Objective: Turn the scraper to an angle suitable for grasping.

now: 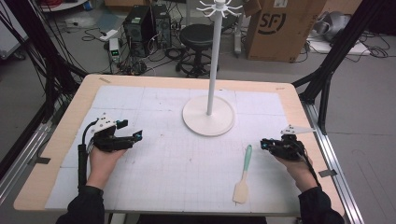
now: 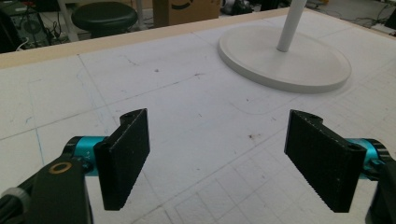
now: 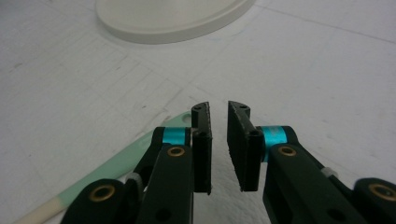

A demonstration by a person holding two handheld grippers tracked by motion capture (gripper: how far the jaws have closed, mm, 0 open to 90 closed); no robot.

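With my right gripper (image 3: 219, 140) nearly closed on nothing beside the spatula (image 1: 244, 173), I should spread its jaws first, then straddle the green handle squarely.

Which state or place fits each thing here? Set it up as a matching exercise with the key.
Things:
1. left gripper
2. right gripper
3. spatula
4. white stand

States or places:
A. lies flat on the mat beside the right hand
B. jaws spread wide, nothing between them
C. upright at the far middle of the mat
D. jaws nearly together, nothing between them

Pairs: 1-B, 2-D, 3-A, 4-C
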